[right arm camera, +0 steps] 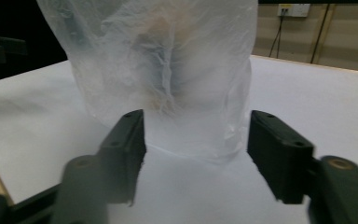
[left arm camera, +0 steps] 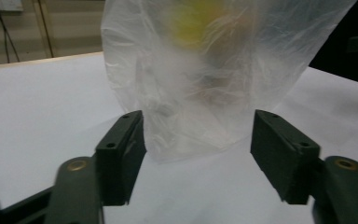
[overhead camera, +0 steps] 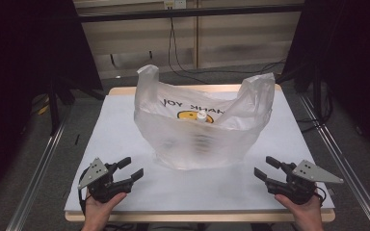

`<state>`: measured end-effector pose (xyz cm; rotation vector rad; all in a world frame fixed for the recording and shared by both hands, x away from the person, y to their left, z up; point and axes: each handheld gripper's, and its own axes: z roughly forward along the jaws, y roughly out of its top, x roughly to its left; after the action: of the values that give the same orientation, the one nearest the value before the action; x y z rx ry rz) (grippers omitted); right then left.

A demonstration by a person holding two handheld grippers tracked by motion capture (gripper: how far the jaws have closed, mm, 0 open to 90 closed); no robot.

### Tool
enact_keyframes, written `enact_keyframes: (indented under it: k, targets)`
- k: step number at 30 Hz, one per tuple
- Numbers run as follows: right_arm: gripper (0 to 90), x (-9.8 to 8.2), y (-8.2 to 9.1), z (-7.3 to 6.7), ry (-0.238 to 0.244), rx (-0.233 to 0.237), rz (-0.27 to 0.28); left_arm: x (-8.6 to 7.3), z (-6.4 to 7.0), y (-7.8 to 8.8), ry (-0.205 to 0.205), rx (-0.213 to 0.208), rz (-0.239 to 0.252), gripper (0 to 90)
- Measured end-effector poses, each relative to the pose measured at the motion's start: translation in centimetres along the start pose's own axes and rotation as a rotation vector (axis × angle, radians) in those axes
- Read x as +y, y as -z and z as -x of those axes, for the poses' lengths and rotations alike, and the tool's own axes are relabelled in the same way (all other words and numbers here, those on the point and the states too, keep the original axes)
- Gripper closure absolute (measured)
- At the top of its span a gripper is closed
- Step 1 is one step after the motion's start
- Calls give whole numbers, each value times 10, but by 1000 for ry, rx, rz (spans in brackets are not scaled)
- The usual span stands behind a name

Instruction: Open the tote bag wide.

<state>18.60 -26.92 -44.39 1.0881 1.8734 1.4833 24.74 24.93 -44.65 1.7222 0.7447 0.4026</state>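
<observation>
A translucent white plastic bag [overhead camera: 200, 130] with a yellow smiley print stands upright mid-table, its two handles raised. A white bottle cap [overhead camera: 201, 115] shows in its open mouth. My left gripper [overhead camera: 131, 169] rests open near the front left, pointing at the bag, nothing between its jaws. My right gripper [overhead camera: 265, 166] is open at the front right, also aimed at the bag. In the left gripper view the bag [left arm camera: 205, 70] stands just beyond my gripper [left arm camera: 198, 156]. The right gripper view shows the bag [right arm camera: 168, 70] close ahead of my open gripper [right arm camera: 196, 156].
The white tabletop [overhead camera: 125, 120] has wooden edges. Metal rails [overhead camera: 43, 163] run along both sides of the table. Cables [overhead camera: 178, 53] lie on the floor behind, by a beige wall.
</observation>
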Motion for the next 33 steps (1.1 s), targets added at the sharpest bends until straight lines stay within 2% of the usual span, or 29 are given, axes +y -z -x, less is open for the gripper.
enact_keyframes:
  k: [1,3,4,6,8,9,10,11,12,14,15,17,18,19,20,22,25,26,28,29,31,33]
  targets:
    - [446,0,0,0,-3,6,-3,1,0,0,-2,-21,-2,399]
    - [474,1,0,0,0,17,-1,1,1,0,-16,-10,-10,436]
    - [543,3,1,-2,8,20,1,2,1,-1,-6,-46,-9,488]
    - [577,4,1,-2,3,33,2,3,4,-1,-13,-37,-14,503]
    - [673,6,1,-3,-1,51,10,5,3,1,-31,-73,-22,559]
    - [673,6,1,-3,-1,51,10,5,3,1,-31,-73,-22,565]
    - [741,8,1,-3,-7,63,10,5,4,0,-26,-76,-19,602]
    - [741,8,1,-3,-7,63,10,7,5,1,-39,-60,-26,602]
    - [805,9,0,-2,-7,75,11,7,4,0,-25,-98,-25,682]
    - [862,11,-1,-1,1,81,9,9,5,0,-10,-92,-32,755]
    - [887,12,-2,-1,-8,90,9,12,4,-1,-16,-116,-42,781]
    - [900,13,-2,0,-9,102,1,13,5,-1,-24,-109,-53,829]
    - [900,16,-3,0,-18,118,-8,15,6,-3,-11,-163,-57,859]
    - [900,17,-4,0,-22,126,-10,16,8,-3,-19,-140,-68,881]
    - [900,19,-4,-1,-25,134,-12,17,8,-4,-22,-168,-66,900]
    - [900,22,-5,-3,-26,152,-10,20,10,-6,-25,-192,-72,900]
    - [900,28,-5,-5,-22,169,-13,22,13,-9,-34,-198,-84,900]
    - [900,30,-6,-6,-15,172,-12,23,15,-9,-43,-176,-92,900]
    - [900,32,-6,-6,-11,174,-15,25,17,-10,-58,-191,-99,900]
    - [900,34,-6,-6,-3,176,-15,26,17,-12,-71,-217,-98,900]
    - [900,41,-7,-5,-11,179,-8,28,18,-14,-59,-224,-106,900]
    - [900,47,-11,-5,-5,193,-2,33,20,-16,-89,-241,-115,900]
